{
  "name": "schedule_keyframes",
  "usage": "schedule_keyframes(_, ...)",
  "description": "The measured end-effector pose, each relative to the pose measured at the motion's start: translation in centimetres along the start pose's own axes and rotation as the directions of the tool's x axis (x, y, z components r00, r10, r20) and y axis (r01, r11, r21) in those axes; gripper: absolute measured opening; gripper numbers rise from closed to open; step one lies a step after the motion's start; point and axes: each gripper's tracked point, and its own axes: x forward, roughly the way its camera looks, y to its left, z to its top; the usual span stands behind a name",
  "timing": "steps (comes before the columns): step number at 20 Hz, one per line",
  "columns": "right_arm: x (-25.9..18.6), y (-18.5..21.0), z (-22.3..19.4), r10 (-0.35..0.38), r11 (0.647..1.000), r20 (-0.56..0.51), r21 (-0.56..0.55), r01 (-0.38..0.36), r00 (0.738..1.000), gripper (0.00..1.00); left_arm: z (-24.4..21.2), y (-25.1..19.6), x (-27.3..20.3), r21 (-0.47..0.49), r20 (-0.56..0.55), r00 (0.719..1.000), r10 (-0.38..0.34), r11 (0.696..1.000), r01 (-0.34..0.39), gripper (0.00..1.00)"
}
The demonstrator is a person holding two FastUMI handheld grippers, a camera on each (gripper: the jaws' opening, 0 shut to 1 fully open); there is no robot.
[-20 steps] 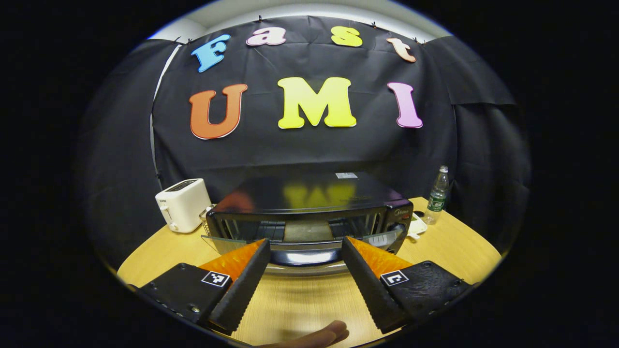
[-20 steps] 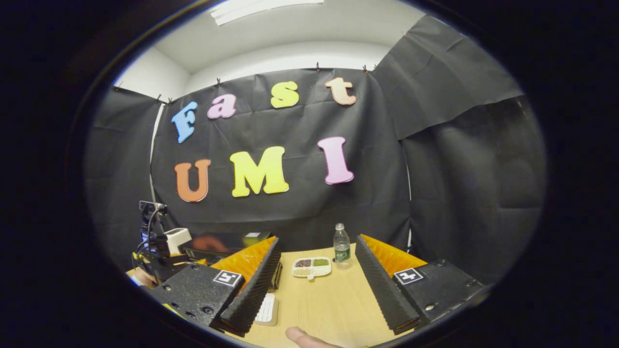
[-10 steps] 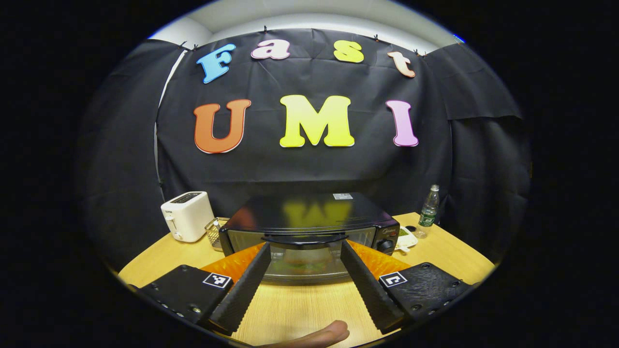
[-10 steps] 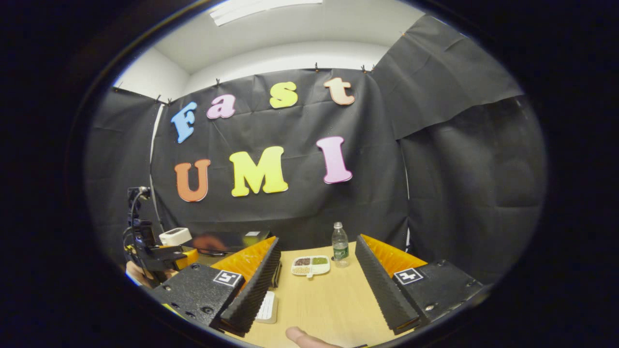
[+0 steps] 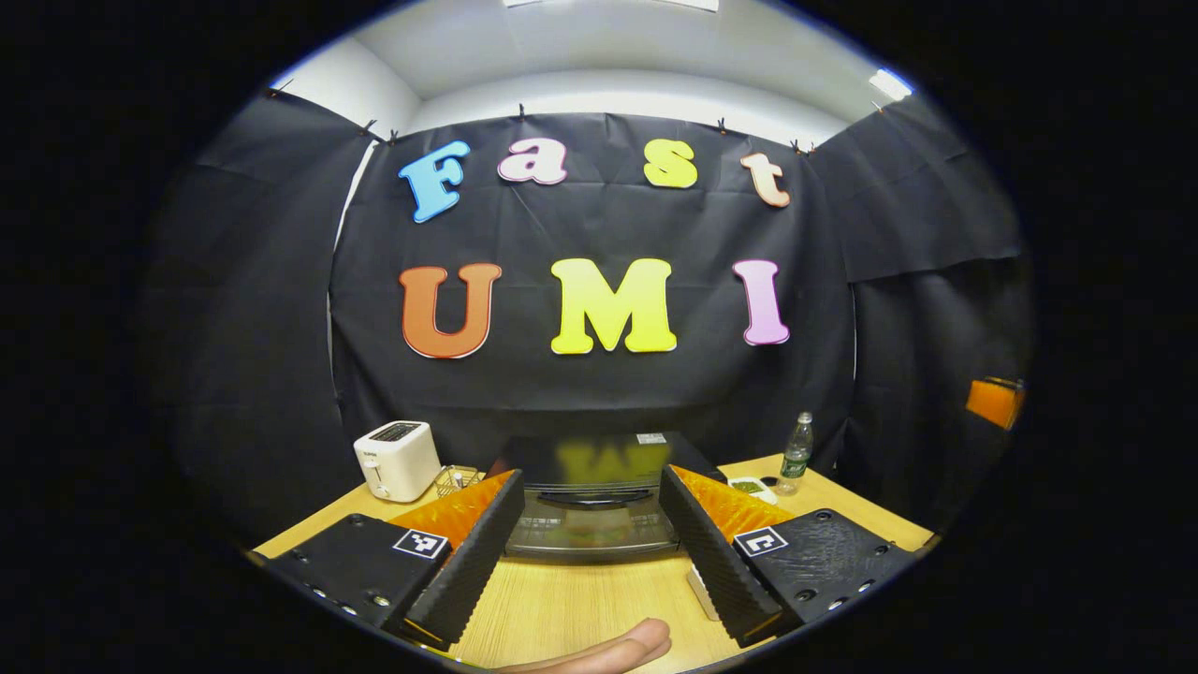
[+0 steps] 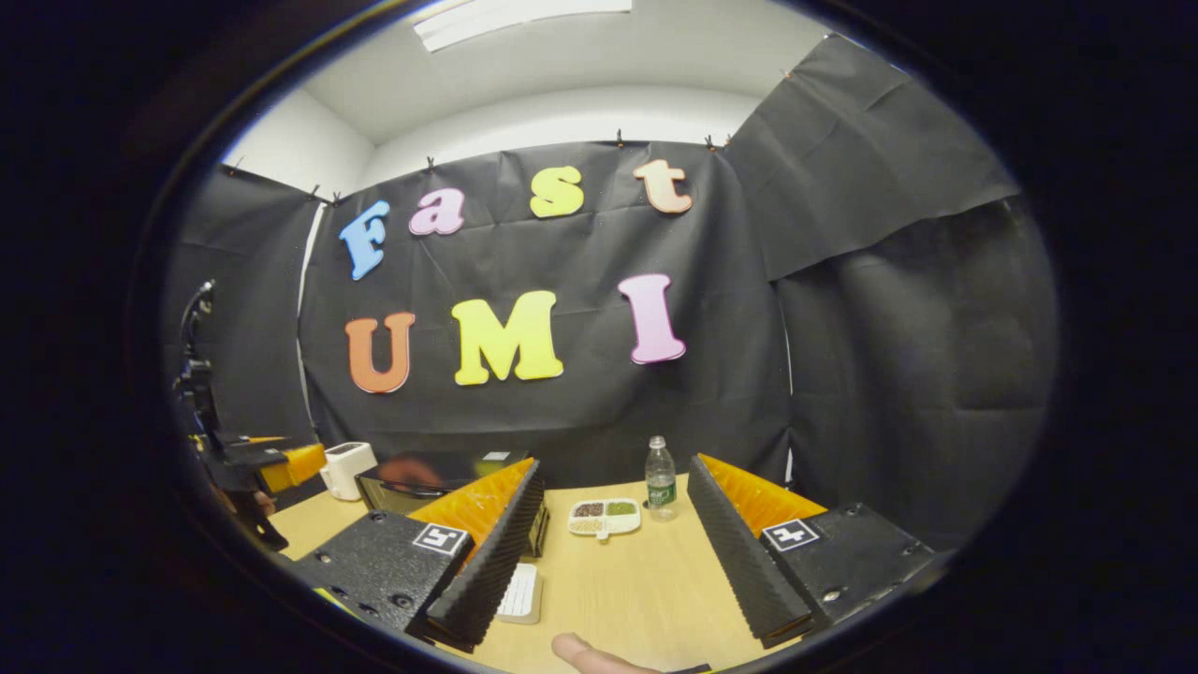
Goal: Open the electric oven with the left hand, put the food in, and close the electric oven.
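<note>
The oven sits on the bench ahead of my left gripper, door up and apparently shut, something greenish behind the glass. Both my grippers, left and right, gape wide, holding nothing. I judge closing done; I retreat straight, avoiding the handle.

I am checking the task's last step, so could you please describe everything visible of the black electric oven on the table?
The black electric oven is a low, boxy countertop unit with a glossy flat top that reflects the wall behind it. Its glass door is shut and upright, with a dark curved handle along its upper edge; something greenish shows dimly through the glass. It stands on the light wooden table, with a white toaster and a small wire basket to one side. The open left tongs frame it without touching.
</note>
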Motion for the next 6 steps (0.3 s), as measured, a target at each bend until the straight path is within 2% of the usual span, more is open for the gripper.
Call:
schedule_keyframes(5,-1.8,0.9,0.9,0.009,1.0,0.017,-0.023,-0.009,1.0,0.99,2.2,1.2,-4.4,-0.011,0.037,0.999,0.014,1.0,-0.014,0.95)
schedule_keyframes(6,-2.3,1.0,1.2,0.008,1.0,0.027,-0.03,-0.007,1.0,0.88,2.3,1.5,-5.3,-0.013,0.042,0.999,0.019,1.0,-0.019,0.95)
